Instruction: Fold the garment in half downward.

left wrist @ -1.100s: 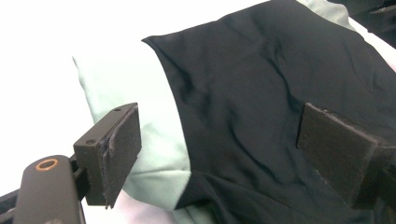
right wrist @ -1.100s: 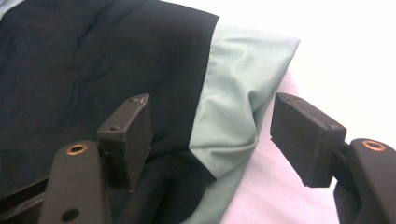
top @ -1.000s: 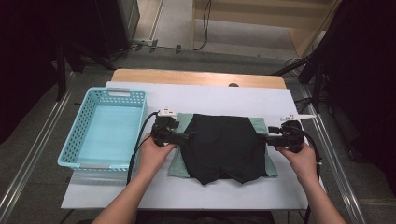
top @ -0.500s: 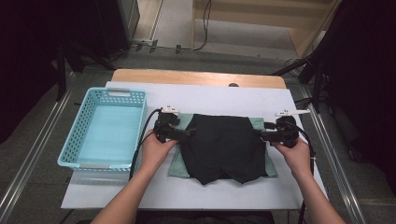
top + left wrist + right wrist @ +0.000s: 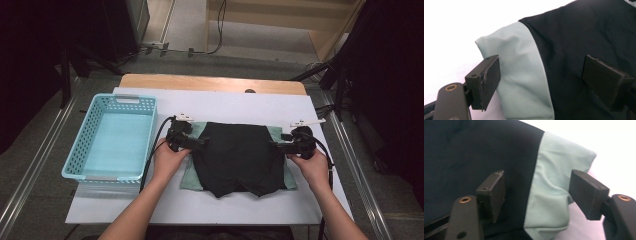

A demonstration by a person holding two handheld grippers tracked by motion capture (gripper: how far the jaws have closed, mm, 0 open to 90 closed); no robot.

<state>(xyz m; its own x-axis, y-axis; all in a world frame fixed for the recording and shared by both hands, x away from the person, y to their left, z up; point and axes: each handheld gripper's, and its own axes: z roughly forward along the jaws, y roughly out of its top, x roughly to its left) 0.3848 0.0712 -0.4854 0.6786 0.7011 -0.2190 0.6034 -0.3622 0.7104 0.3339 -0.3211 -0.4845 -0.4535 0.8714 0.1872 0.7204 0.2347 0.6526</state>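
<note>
High view: black fabric shorts (image 5: 236, 157) spread flat on a pale green cloth (image 5: 191, 172), mid-table on the white tabletop (image 5: 235, 102), to the right of an empty light-blue plastic basket (image 5: 112, 137). Left gripper (image 5: 199, 142) at the garment's left edge, right gripper (image 5: 278, 145) at its right edge, both aimed inward near the upper corners. Jaw gap too small to judge here.

Left gripper view: jaws released and set wide, one pad (image 5: 489, 80) over the green cloth (image 5: 524, 75), the other over the black shorts (image 5: 584, 42). Seam between the two fabrics between the pads, nothing pinched.

Right gripper view: same picture mirrored, with jaws parted, one pad (image 5: 587, 192) over the rumpled green corner (image 5: 554, 185), the other over the black fabric (image 5: 474, 150).

Likely the approach to a two-sided grasp before a fold or lift. Next move: lower both, close evenly on the edges, perhaps catching both layers. Close views give jaw spacing and the layered edge; high view alone gives the basket and symmetry.
</note>
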